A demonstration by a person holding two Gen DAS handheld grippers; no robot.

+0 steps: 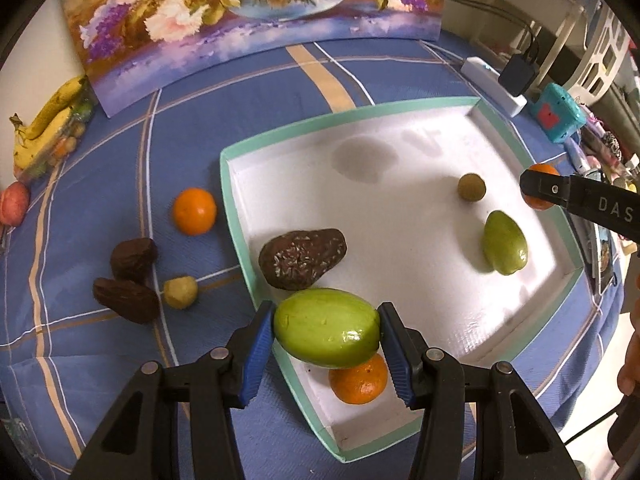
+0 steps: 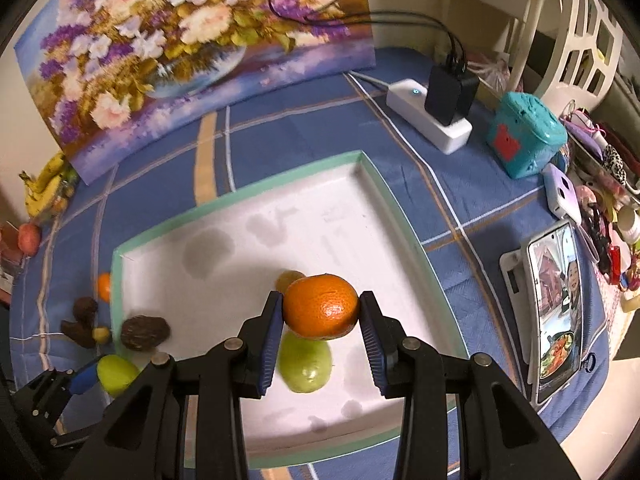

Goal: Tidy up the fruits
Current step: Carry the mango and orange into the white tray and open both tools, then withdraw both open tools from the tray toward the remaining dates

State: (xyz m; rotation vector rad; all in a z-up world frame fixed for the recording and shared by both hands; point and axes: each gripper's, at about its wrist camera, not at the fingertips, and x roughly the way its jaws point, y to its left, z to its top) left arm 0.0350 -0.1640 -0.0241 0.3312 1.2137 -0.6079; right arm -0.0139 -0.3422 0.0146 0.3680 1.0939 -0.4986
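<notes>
My left gripper (image 1: pixel 326 328) is shut on a green mango (image 1: pixel 326 326), held above the near left corner of the white tray (image 1: pixel 400 216) with a mint rim. My right gripper (image 2: pixel 322 312) is shut on an orange (image 2: pixel 321 306) above the tray (image 2: pixel 248 248); it shows at the tray's right edge in the left wrist view (image 1: pixel 540 190). In the tray lie a brown avocado (image 1: pixel 302 258), a second green mango (image 1: pixel 504 242), a small olive-coloured fruit (image 1: pixel 472 187) and an orange (image 1: pixel 358 378) under my left gripper.
On the blue checked cloth left of the tray lie an orange (image 1: pixel 194 211), two brown fruits (image 1: pixel 132 276) and a small yellow fruit (image 1: pixel 180 292). Bananas (image 1: pixel 48 128) and a red apple (image 1: pixel 14 204) sit far left. A flower painting (image 1: pixel 248 20), power strip (image 2: pixel 428 114), teal toy (image 2: pixel 528 140) and phone (image 2: pixel 556 308) stand behind and right.
</notes>
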